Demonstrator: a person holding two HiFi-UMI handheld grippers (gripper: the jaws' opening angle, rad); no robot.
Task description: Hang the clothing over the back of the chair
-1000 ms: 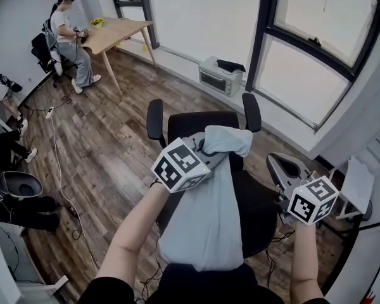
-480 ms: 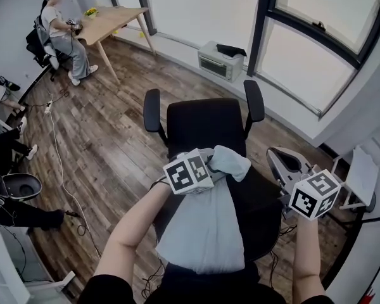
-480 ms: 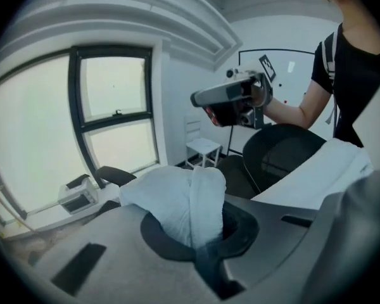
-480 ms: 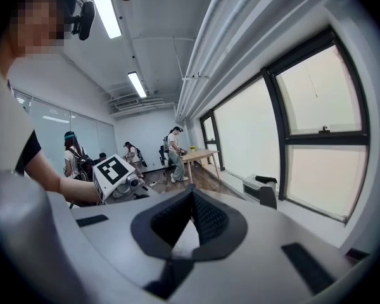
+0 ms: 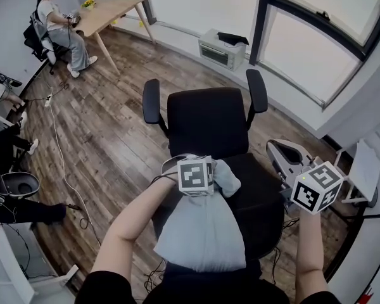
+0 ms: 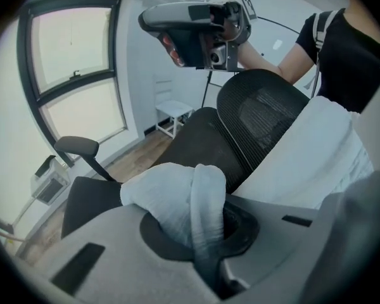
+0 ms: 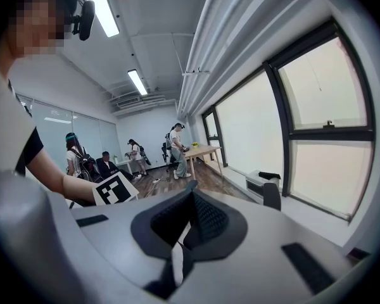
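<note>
**A:** Garment check: where is the pale blue fabric clothing (image 5: 201, 233)?

**B:** Draped over the top of the black mesh office chair's (image 5: 208, 122) backrest. One bunched end is pinched tight between the left gripper's (image 6: 206, 233) jaws, on the seat side.

**A:** So which step is this?

**B:** Laying it down, I'd judge. Next it calls for letting that bunch go so it hangs down the front, without dragging the rest off.

**A:** And the right gripper (image 7: 182, 227)?

**B:** Jaws together, nothing in them, off beside the backrest

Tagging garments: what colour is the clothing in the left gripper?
Plain pale blue clothing, best seen in the head view.
</note>
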